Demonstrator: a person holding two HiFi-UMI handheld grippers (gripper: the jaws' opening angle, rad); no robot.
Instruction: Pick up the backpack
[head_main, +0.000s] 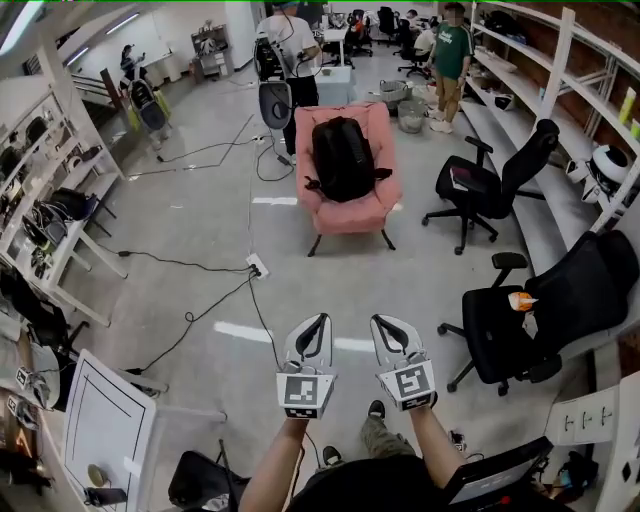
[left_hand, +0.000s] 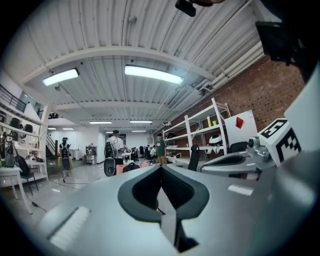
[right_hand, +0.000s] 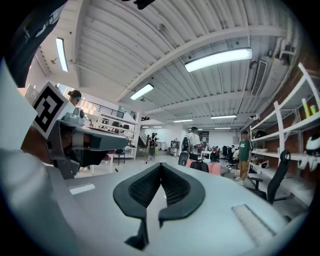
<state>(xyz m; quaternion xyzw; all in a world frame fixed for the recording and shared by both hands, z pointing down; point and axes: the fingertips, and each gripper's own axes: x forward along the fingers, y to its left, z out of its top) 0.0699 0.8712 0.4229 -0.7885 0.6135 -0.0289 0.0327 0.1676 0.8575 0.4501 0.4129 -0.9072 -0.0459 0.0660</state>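
The backpack (head_main: 343, 157) is black and sits on the seat of the pink armchair (head_main: 352, 214). It is propped against the backrest, so its long axis runs up the back of the armchair with the top end farthest from the person. A dark strap or buckle sticks out to each side at its lower end, over the seat cushion.

From the armchair's front edge, bare grey floor runs towards the person, with a white power strip (head_main: 257, 266) and its trailing cables off the armchair's front left leg. A black office chair (head_main: 482, 188) stands to the armchair's right. Behind the armchair a person (head_main: 290, 45) stands next to a dark, rounded stand-mounted object (I cannot tell what it is).

The left gripper (head_main: 316, 322) and the right gripper (head_main: 384, 320) are held side by side, well short of the armchair and pointing towards it. Both are clenched, jaws together, with nothing between them (each gripper's own view shows the pads meeting on empty air).

The armchair lies almost exactly on the line between the two grippers, so neither hand is clearly nearer. I judge the pick-up has not begun. The coming move is an approach straight ahead across the floor. Either set of jaws must then part before closing on the bag, probably at its upper end, where a carry handle would sit, though none can be made out from here.
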